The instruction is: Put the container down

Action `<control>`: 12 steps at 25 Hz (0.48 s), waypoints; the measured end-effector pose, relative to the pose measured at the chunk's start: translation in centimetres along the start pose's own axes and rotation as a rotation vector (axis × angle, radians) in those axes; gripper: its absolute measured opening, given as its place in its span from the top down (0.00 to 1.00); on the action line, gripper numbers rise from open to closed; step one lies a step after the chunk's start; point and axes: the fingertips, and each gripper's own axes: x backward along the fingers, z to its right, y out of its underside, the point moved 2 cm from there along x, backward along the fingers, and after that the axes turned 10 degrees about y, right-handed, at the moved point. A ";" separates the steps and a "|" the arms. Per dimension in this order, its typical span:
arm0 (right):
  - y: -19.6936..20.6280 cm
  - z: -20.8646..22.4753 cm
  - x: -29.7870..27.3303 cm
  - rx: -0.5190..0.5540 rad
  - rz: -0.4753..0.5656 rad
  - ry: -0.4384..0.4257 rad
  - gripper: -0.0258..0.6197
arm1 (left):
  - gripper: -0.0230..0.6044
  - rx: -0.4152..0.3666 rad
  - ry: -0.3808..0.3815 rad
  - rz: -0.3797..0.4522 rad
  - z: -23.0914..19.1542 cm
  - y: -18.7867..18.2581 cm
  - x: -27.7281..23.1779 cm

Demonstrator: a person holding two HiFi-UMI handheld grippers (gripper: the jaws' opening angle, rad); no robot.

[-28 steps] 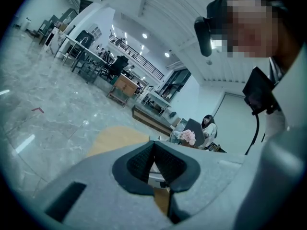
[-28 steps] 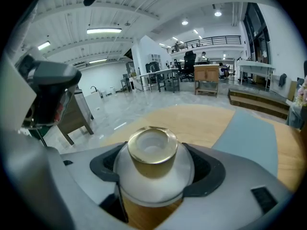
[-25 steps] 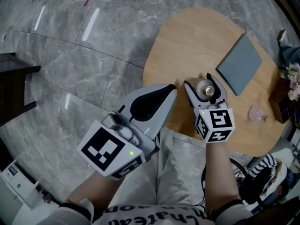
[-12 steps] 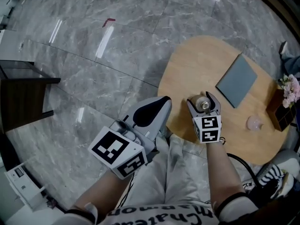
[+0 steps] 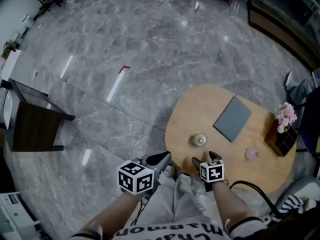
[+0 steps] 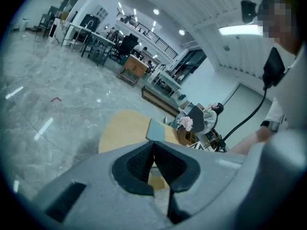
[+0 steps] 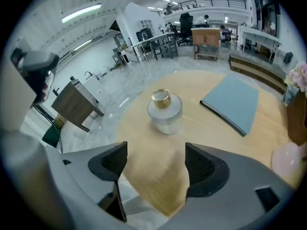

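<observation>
Container (image 5: 200,140), a clear jar with a gold cap, stood upright on the wooden table (image 5: 200,109), close to its near edge and touched by neither gripper. Right gripper (image 5: 205,158) hovered just near of the jar at the table edge, jaws spread wide with nothing between them; the jar sat beyond the jaw tips, apart from them. Left gripper (image 5: 161,157) was held to the left, just off the table, jaws pressed together, empty. Grey folder (image 5: 232,118) lay flat far-right of the jar. Small pink object (image 5: 251,154) sat to the jar's right.
</observation>
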 end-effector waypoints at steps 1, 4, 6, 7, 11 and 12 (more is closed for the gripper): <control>0.6 0.2 1.3 -0.041 -0.025 -0.020 0.42 | 0.94 0.004 -0.006 -0.031 0.4 0.6 0.3; -0.5 1.5 5.2 -0.175 -0.021 -0.051 0.42 | 0.94 -0.059 0.004 -0.031 2.5 -1.0 1.4; -3.0 2.6 8.1 -0.248 0.031 -0.054 0.42 | 0.94 -0.095 0.034 0.033 4.3 -3.8 2.0; -4.2 2.9 9.7 -0.279 0.062 -0.062 0.42 | 0.94 -0.118 0.035 0.063 5.4 -5.1 2.3; -7.7 3.4 16.1 -0.341 0.162 -0.106 0.42 | 0.94 -0.243 -0.049 0.127 9.4 -8.2 3.4; -8.7 3.8 17.6 -0.348 0.197 -0.107 0.42 | 0.94 -0.260 -0.053 0.144 10.4 -8.9 3.5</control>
